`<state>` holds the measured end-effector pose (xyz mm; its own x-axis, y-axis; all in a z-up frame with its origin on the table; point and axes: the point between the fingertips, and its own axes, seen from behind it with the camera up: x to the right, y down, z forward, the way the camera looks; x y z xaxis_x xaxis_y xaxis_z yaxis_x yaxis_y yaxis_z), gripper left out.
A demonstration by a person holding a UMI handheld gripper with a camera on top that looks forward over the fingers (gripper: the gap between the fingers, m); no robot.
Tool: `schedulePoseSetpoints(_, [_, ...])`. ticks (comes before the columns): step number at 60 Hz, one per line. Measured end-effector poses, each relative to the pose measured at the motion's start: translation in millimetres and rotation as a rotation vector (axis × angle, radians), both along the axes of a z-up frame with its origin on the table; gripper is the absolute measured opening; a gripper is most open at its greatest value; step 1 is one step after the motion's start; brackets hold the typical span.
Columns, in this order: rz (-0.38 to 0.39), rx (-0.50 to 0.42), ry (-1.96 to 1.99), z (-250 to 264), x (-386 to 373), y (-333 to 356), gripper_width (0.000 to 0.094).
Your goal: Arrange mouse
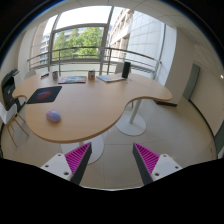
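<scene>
Nearest the camera, the gripper hangs with its two magenta pads spread apart and nothing between them, held off the near edge of the curved wooden table. The mouse lies on the tabletop ahead of the fingers and off to their left, near the table's front edge, well apart from the dark mouse mat farther back. Its long axis and button end are too small to make out.
</scene>
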<state>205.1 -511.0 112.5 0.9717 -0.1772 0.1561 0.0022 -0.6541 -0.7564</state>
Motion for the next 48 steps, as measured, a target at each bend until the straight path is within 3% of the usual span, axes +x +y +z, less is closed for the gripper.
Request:
schedulePoseSetpoints(10, [0.056,-0.027,0.065,-39.7,-91.2,7.9,0.0843])
schedulePoseSetpoints(25, [0.177,0.000,0.065,-83.1,-191.0,97.2,0.0844])
schedulePoseSetpoints(48, [0.198,-0.015,0.094,-125.7,-242.4,233.9,0.0842])
